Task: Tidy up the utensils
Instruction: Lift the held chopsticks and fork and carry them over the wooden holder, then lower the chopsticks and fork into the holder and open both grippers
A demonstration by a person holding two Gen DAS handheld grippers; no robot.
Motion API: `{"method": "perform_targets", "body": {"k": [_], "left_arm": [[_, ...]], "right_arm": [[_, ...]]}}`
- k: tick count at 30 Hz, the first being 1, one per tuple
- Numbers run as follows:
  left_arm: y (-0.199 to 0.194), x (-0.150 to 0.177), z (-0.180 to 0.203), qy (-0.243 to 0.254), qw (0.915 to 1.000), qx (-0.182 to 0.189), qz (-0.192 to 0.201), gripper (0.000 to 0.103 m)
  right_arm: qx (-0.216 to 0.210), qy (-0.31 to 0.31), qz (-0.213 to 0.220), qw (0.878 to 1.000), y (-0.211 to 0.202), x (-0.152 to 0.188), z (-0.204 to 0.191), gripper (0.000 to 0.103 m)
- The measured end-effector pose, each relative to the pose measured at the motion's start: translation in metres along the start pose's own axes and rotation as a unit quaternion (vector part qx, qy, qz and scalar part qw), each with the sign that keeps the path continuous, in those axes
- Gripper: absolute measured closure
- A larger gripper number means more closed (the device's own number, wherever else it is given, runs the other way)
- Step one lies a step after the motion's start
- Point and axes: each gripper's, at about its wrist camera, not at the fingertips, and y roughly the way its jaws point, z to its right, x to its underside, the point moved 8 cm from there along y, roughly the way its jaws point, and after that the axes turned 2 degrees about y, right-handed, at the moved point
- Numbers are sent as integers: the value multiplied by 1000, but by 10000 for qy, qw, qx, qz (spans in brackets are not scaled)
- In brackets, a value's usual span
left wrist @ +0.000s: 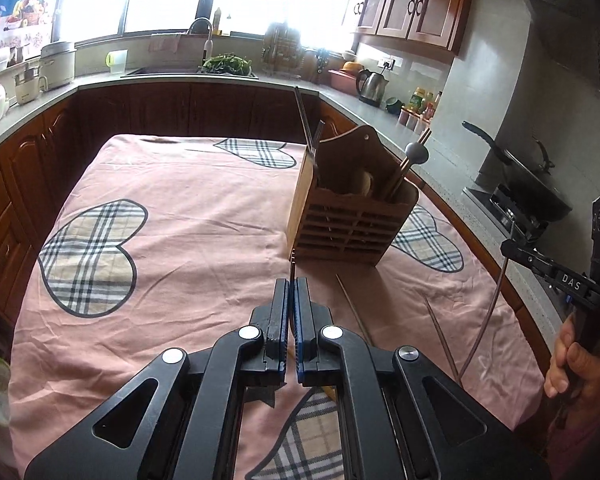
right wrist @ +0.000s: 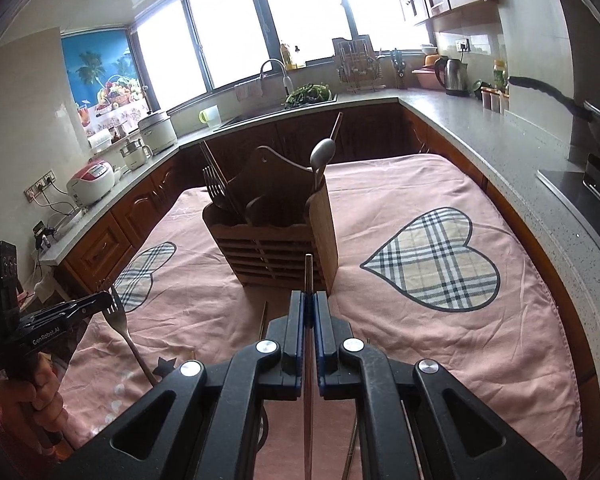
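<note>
A wooden utensil holder (left wrist: 350, 216) (right wrist: 278, 236) stands on the pink tablecloth, holding forks, chopsticks and a spoon. My left gripper (left wrist: 291, 286) is shut on a metal fork (right wrist: 121, 320), whose tines poke out above the fingers (left wrist: 292, 259); it is just in front of the holder. My right gripper (right wrist: 309, 300) is shut on a metal chopstick (right wrist: 308, 276), upright between the pads, also seen in the left wrist view (left wrist: 486, 320). Loose chopsticks (left wrist: 354, 308) (left wrist: 442, 336) lie on the cloth near the holder.
The table with pink heart-patterned cloth (left wrist: 180, 200) sits inside a U-shaped kitchen counter (right wrist: 520, 140). A sink (right wrist: 300, 100), kettle (right wrist: 454, 74), rice cookers (right wrist: 92, 182) and a wok on the stove (left wrist: 528, 184) line the counter.
</note>
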Motion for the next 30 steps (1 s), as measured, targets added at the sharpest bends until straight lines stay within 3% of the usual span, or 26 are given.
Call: {"method": "perform_targets", "body": {"k": [19,30], "left_arm": [[-32,-100,-2,30,9931,-305,1134,101],[-13,-170,-6,-50,9856,-567,1594,101]], "right_arm": [[-81,68,1087,9940,-21,-82,-13,99],[-171,368,1661,9853,-12,-147,-13,99]]}}
